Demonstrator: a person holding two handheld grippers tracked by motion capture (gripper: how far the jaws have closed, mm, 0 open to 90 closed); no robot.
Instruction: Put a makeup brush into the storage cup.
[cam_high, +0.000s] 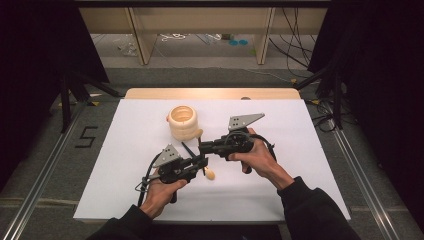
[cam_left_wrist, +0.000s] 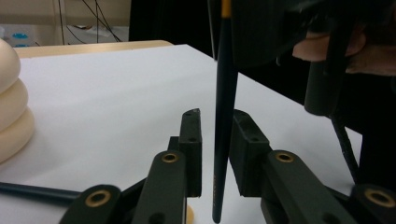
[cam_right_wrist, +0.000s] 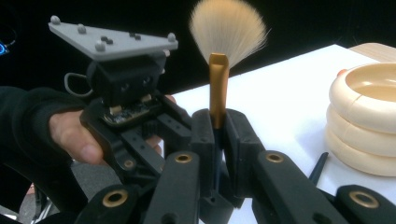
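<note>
High view: right hand-held gripper (cam_high: 202, 147) and left hand-held gripper (cam_high: 204, 163) meeting mid-desk (cam_high: 300, 165), near the cream ringed holder (cam_high: 183, 121).

Left gripper view: slightly parted around the brush (cam_left_wrist: 224, 116) handle, not pressing.

Right gripper view: clamped on the brush (cam_right_wrist: 219, 88). Best kept upright until the holder.

I saw both forearms in dark sleeves come in from the bottom of the high view. The left hand (cam_high: 161, 192) held the left gripper (cam_high: 202, 161) low and pointing right, its jaws slightly apart. The right hand (cam_high: 257, 156) held the right gripper (cam_high: 202, 146) pointing left, just beyond the left one's tip, its jaws pressed together.
</note>
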